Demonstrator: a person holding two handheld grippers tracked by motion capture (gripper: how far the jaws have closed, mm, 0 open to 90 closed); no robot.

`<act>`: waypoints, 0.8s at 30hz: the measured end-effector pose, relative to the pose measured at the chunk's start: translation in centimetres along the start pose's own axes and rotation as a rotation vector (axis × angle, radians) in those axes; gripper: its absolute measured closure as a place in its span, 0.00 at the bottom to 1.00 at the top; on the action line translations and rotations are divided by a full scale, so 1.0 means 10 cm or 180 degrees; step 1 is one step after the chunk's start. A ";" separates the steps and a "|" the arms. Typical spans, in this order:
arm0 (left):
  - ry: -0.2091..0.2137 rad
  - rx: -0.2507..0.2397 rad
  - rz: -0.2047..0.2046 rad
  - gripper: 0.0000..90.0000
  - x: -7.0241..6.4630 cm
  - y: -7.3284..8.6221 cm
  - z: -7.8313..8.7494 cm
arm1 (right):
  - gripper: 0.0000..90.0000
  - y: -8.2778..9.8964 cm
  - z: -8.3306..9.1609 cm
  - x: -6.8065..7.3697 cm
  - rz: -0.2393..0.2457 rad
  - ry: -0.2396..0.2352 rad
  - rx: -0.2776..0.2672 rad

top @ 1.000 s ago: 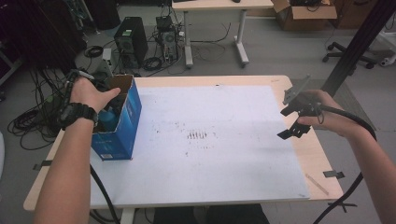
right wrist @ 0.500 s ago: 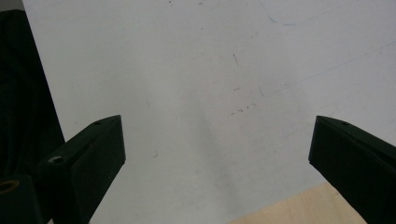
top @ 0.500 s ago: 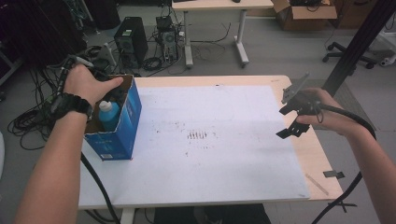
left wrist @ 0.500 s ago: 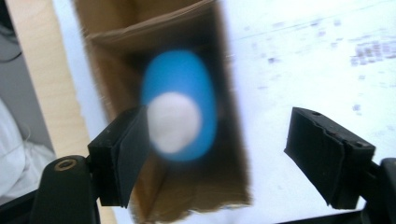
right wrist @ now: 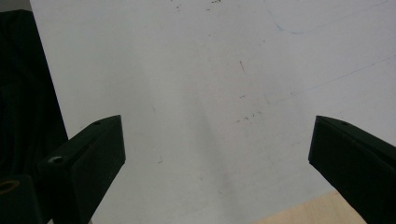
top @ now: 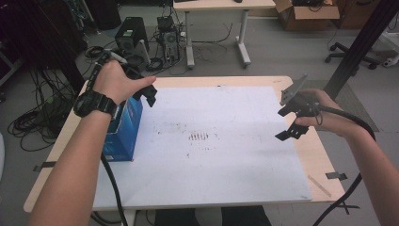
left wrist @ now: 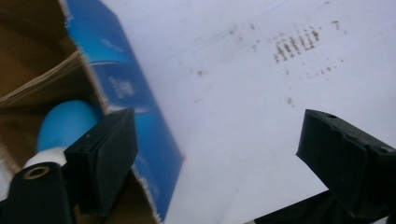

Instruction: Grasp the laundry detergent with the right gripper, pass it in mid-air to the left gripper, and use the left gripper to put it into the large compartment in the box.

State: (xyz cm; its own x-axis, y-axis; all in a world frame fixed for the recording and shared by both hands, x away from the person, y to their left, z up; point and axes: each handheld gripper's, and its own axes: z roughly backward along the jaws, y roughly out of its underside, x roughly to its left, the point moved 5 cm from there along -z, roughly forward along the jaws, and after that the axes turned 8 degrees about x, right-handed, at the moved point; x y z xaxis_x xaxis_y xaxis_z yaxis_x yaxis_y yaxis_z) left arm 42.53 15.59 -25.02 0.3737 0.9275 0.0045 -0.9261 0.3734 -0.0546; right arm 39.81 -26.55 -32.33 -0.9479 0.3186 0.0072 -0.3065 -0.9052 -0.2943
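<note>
An open blue cardboard box [top: 123,134] stands at the left edge of the white sheet [top: 226,160] on the table. Inside it is a bottle with a blue cap [left wrist: 64,125], seen in the left gripper view. My left gripper [top: 143,89] hovers above the box's right wall; its jaws [left wrist: 217,130] have just been opening and stand open with nothing gripped between them. At the right edge of the sheet my right gripper [top: 284,123] is held above the table, open and empty [right wrist: 217,128].
Dark smudges [top: 200,136] mark the middle of the sheet. Bare wooden table edge [right wrist: 299,210] lies right of the sheet. Computer towers [top: 129,40] and cables [top: 33,122] sit on the floor beyond and left of the table.
The left hand has lifted out of the box and moved right, leaving the blue-capped bottle inside. Its jaws went from closed to open. The right hand has stayed put.
</note>
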 end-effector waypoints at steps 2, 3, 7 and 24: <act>0.0010 -0.0002 -0.0039 0.11 -0.08 -0.05 -0.03 | 0.04 -0.01 0.00 0.00 0.0009 0.0007 -0.0007; 0.0012 0.0004 -0.0067 0.11 -0.12 -0.06 -0.04 | 0.04 -0.02 0.01 -0.01 0.0009 0.0004 -0.0002; 0.0029 -0.0009 -0.0163 0.09 -0.25 -0.14 -0.12 | 0.04 -0.05 0.00 -0.01 0.0017 0.0005 -0.0007; 0.0139 0.0159 -0.0605 0.06 -0.66 -0.28 -0.49 | 0.04 -0.10 -0.09 -0.01 0.0045 -0.0041 0.0018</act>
State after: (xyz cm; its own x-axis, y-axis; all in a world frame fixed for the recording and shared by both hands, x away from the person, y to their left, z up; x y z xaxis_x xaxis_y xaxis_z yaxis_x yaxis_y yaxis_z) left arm 42.87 8.35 -29.77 0.5431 0.8390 -0.0334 -0.8396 0.5431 -0.0073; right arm 40.33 -25.43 -32.86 -0.9532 0.3020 0.0153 -0.2934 -0.9113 -0.2890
